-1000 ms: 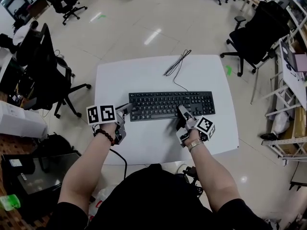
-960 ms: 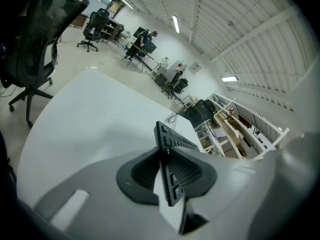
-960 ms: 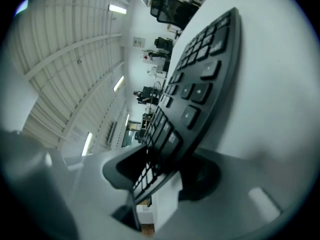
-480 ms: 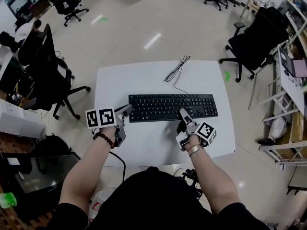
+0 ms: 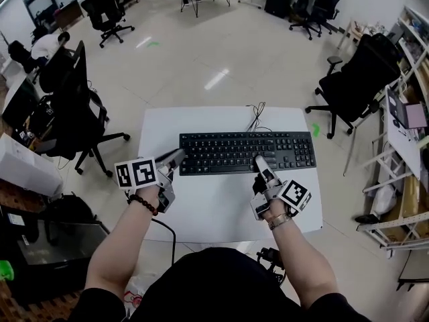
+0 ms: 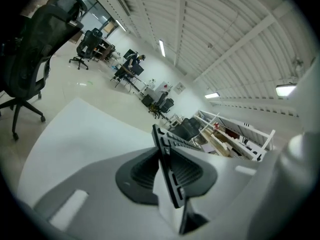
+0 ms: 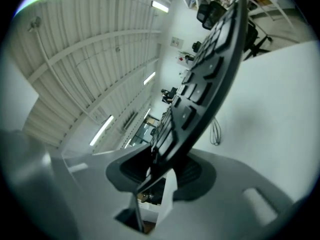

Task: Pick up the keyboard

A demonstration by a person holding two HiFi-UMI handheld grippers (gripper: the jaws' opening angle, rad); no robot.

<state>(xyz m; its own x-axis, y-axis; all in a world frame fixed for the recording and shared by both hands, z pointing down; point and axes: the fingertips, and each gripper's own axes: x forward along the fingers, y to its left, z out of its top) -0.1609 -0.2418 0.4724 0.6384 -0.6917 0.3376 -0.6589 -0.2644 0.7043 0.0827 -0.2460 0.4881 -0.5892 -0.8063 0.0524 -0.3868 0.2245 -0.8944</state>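
The black keyboard [image 5: 248,151] hangs level above the white table [image 5: 214,210], held by both grippers. My left gripper [image 5: 178,157] is shut on the keyboard's left end; in the left gripper view the thin keyboard edge [image 6: 164,146] is pinched between the pads. My right gripper [image 5: 259,162] is shut on the front edge, right of the middle. In the right gripper view the keyboard [image 7: 210,79] runs up and away from the jaws, its keys showing. The keyboard's cable [image 5: 257,117] trails off its back edge onto the table.
A black office chair [image 5: 355,79] stands to the right of the table and another [image 5: 70,106] to the left. Shelving [image 5: 409,146] lines the right wall. A white box [image 5: 23,166] sits at the left. More chairs stand far back.
Both grippers have risen with the keyboard, which has come off the table. The cable's loose end has been drawn in toward the table's back edge.
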